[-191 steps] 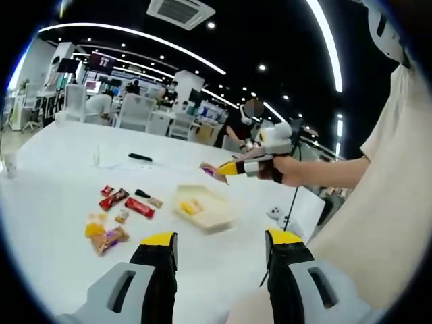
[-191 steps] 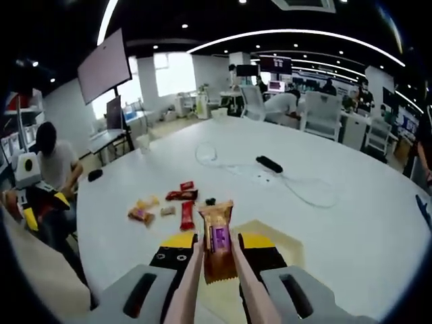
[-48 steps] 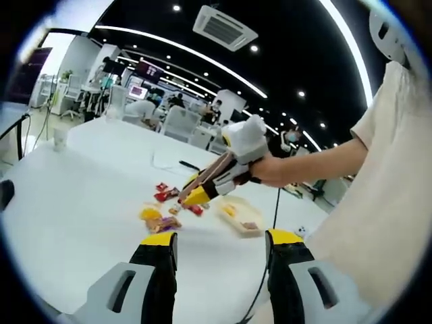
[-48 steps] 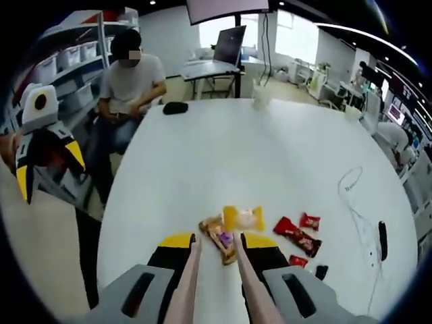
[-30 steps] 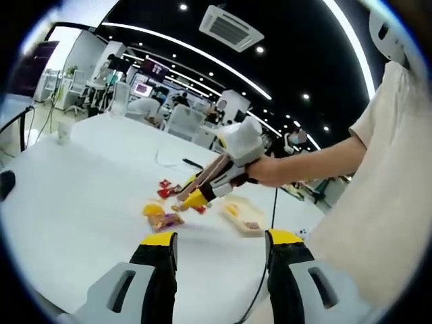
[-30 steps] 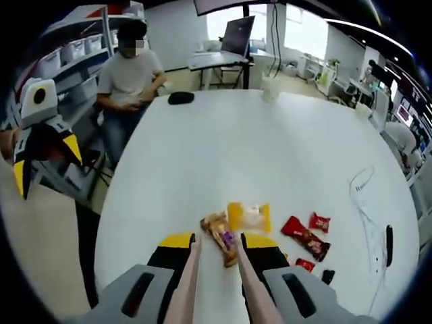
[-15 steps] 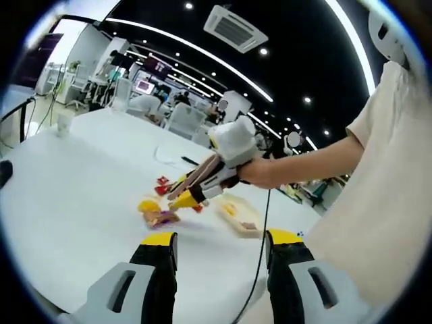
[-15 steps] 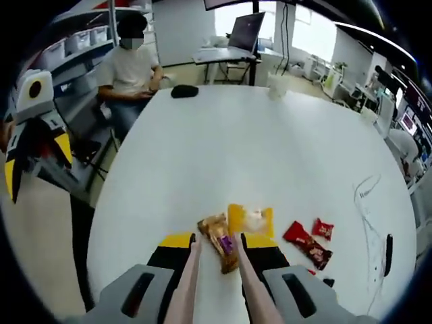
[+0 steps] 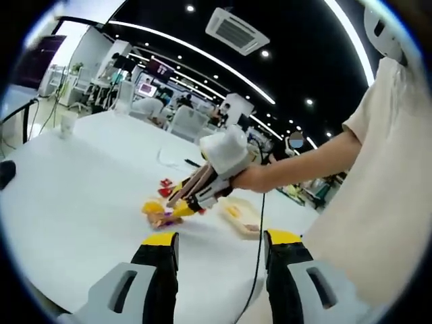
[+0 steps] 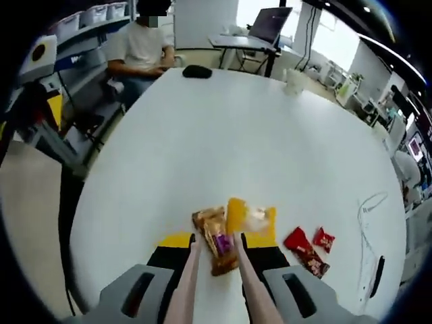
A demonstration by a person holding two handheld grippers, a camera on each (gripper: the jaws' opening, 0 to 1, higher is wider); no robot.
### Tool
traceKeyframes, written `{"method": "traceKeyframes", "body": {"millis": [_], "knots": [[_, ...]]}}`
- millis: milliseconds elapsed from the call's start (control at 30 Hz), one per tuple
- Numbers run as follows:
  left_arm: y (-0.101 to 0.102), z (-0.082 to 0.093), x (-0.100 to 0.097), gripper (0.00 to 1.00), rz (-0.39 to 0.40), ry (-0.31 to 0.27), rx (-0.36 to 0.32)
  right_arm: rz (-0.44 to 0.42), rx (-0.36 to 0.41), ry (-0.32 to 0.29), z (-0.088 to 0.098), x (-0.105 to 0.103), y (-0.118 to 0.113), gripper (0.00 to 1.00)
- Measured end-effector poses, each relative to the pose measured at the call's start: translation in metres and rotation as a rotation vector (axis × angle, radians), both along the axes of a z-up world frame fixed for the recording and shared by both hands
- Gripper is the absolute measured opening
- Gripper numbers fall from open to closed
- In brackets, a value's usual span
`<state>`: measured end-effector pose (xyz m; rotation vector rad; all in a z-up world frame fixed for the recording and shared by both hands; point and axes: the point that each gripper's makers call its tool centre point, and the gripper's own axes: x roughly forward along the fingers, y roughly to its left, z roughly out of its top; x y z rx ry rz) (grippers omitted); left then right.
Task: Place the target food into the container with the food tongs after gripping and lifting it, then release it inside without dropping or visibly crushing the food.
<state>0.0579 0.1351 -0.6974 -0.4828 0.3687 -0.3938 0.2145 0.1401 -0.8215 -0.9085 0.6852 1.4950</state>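
On the white round desk (image 10: 223, 142), a brown-and-purple snack packet (image 10: 214, 239) lies between the pink tongs (image 10: 236, 283), a yellow packet (image 10: 250, 221) just right, red wrappers (image 10: 307, 251) farther right.

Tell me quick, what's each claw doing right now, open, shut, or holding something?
Left claw: open, holding nothing.
Right claw: holds the food tongs, whose tips flank the brown snack packet on the table; a firm grip on it cannot be told.

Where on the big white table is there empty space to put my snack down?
The table is bare between the black object near the seated person and the brown snack packet. It is crowded around that packet, the yellow packet and the red wrappers.
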Motion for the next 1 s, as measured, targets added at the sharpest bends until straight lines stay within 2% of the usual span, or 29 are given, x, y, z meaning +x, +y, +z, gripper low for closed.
{"method": "traceKeyframes", "body": {"millis": [200,333,467,767,1000], "knots": [[0.002,-0.001,-0.002,0.49,0.016,0.003,-0.015,0.027,-0.031,-0.021,-0.01,-0.002,-0.006,0.26],[0.004,-0.004,-0.005,0.5,0.015,0.008,-0.013,0.035,-0.033,-0.035,-0.011,0.001,-0.005,0.26],[0.006,-0.004,-0.006,0.5,0.021,0.011,-0.016,0.079,-0.036,-0.069,-0.012,0.0,-0.001,0.26],[0.007,-0.007,-0.009,0.49,0.029,0.016,-0.028,0.114,-0.091,-0.055,-0.025,-0.006,0.002,0.26],[0.011,-0.007,-0.012,0.49,0.042,0.022,-0.03,0.08,-0.092,-0.042,-0.025,-0.005,0.001,0.24]]}}
